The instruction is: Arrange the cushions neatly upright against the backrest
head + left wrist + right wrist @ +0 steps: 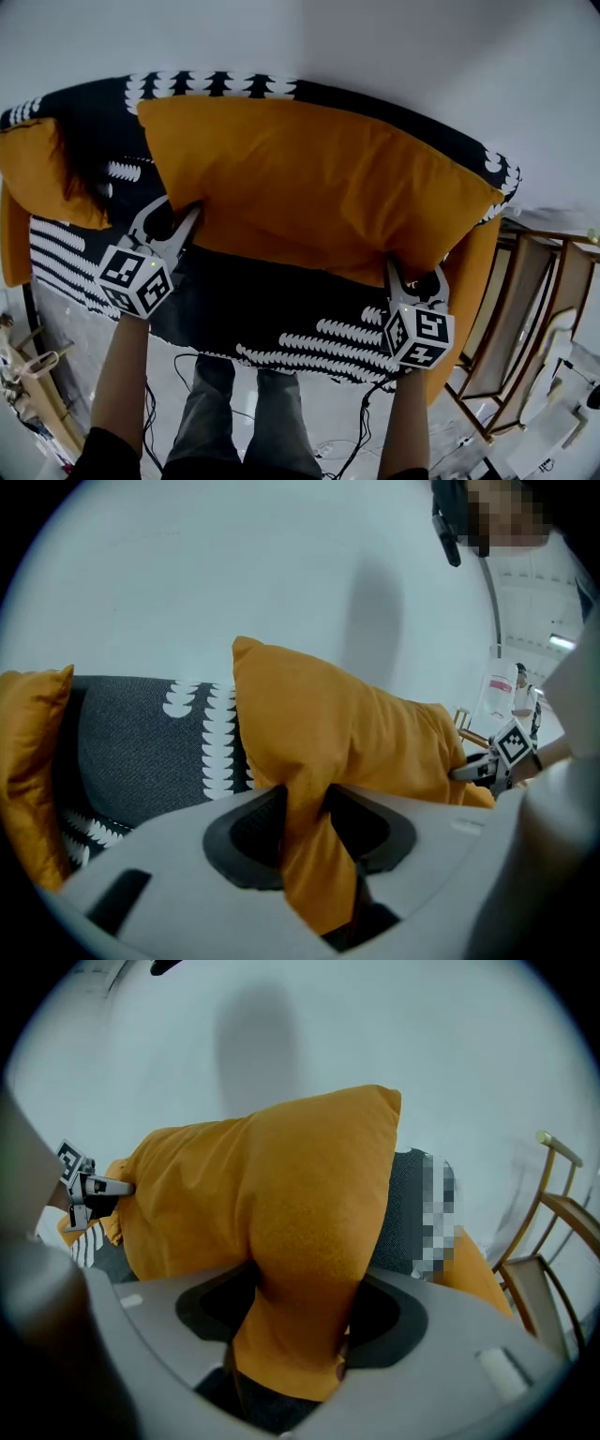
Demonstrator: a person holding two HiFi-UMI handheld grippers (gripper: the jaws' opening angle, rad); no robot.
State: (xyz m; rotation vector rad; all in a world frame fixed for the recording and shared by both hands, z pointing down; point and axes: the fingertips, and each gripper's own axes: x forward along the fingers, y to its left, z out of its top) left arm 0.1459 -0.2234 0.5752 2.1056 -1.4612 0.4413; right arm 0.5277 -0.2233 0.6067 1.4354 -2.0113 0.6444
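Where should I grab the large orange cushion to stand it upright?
On the large cushion, pinch the two lower corners from the front of the sofa, as the left tongs and right tongs do. Its middle is wide and plump; only the corners squash thin enough to fit.

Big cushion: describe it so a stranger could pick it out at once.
A sofa with a black-and-white patterned cover stands against the white wall. Across its middle sits the big orange cushion. Unlike the other orange cushion at the sofa's left end, it is pinched at its lower corners by the left gripper and right gripper.
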